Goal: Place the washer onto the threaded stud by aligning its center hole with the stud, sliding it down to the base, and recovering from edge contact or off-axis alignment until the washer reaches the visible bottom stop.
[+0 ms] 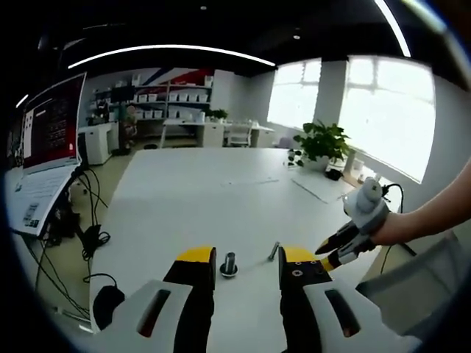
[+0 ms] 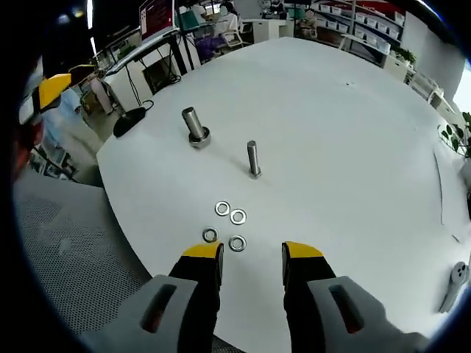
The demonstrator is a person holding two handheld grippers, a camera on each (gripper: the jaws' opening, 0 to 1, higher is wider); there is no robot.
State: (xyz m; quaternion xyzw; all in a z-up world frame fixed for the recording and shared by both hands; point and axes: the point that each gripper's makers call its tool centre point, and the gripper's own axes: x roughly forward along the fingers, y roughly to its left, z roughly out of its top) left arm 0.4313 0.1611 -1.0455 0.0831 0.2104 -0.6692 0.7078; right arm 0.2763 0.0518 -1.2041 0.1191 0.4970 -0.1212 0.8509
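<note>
Step in hand: picking up a washer — none is on a stud yet, so the task looks barely begun.
Washers: four washers [image 2: 229, 226] lie flat in a loose cluster on the white desk [image 2: 346, 147], just ahead of the right hand-held gripper [image 2: 251, 254]; the nearest two, one washer [image 2: 210, 235] and another [image 2: 237, 243], sit close to its fingertips, apart from each other.
Studs: a slim threaded stud [image 2: 252, 159] stands upright beyond the cluster; a thicker stud [image 2: 195, 126] with a wider base stands to its left, well apart from it.
Right hand-held gripper: jaws spread, nothing between them, hovering just short of the washers.
Left hand-held gripper [image 1: 249, 261]: jaws spread and empty; the thicker stud [image 1: 229, 264] shows in the gap between them, the slim stud [image 1: 273, 251] just beyond.
Other view: the right hand-held gripper [image 1: 330, 254] enters from the right, held by a person's hand [image 1: 397, 226].
Doing it well: single out one washer — the edge one nearest the jaws seems easiest — and pinch it across its rim so the centre hole is free.
Risk: a flat washer on a smooth desk will probably slide or flip when nudged; neighbours may be dragged along.
Next need: carry it level above the stud's tip, hole centred, before lowering.
</note>
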